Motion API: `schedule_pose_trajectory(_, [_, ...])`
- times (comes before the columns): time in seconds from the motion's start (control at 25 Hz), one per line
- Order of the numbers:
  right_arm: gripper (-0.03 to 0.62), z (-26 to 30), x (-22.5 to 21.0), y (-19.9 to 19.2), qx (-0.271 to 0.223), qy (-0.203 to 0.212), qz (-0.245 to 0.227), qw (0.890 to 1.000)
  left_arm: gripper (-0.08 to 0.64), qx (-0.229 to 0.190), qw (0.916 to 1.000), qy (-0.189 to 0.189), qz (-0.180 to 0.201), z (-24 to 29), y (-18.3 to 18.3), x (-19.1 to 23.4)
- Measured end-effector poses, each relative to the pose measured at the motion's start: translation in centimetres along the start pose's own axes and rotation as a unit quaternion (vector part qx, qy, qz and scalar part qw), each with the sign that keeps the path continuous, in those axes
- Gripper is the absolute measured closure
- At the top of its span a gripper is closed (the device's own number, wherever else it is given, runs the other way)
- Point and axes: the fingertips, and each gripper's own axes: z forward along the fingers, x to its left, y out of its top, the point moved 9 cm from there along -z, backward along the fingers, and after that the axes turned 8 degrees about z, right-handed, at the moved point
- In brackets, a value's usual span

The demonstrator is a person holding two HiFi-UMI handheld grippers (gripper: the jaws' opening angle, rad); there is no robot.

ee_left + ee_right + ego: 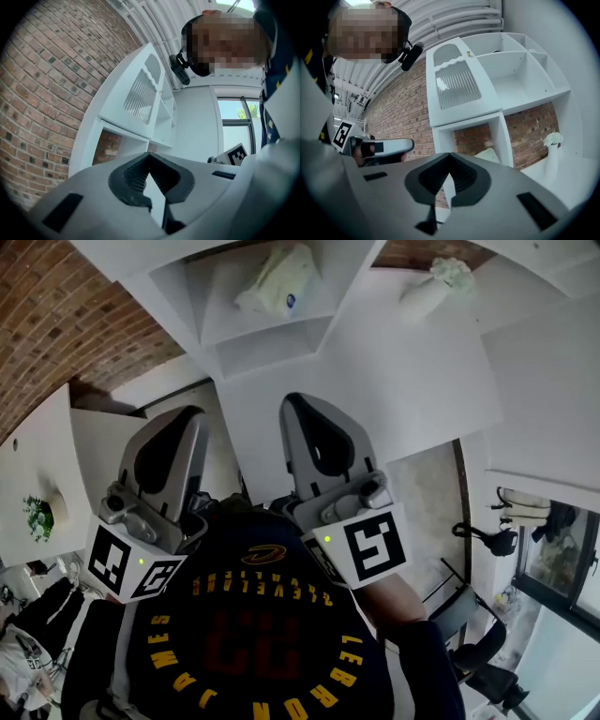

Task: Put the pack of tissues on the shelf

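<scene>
Left gripper (190, 413) and right gripper (293, 401) are both pinched closed, empty. Tissues (277, 284) lie in a shelf (272, 351) cubby; in the right gripper view its jaws cover most of them.

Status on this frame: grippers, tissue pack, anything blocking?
Left gripper shut, empty. Right gripper shut, empty. Pack of tissues lying in a compartment of the shelf, clear of both grippers. Nothing in the way.
</scene>
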Motion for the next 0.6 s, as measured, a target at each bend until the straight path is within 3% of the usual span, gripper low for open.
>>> schedule_pose_trajectory(0.6, [0.586,0.5,1.0,-1.3,0.022,0.017,0.011,1.0,0.557,-0.005,0.9994,0.029,-0.018,-0.4,-0.1,1.8])
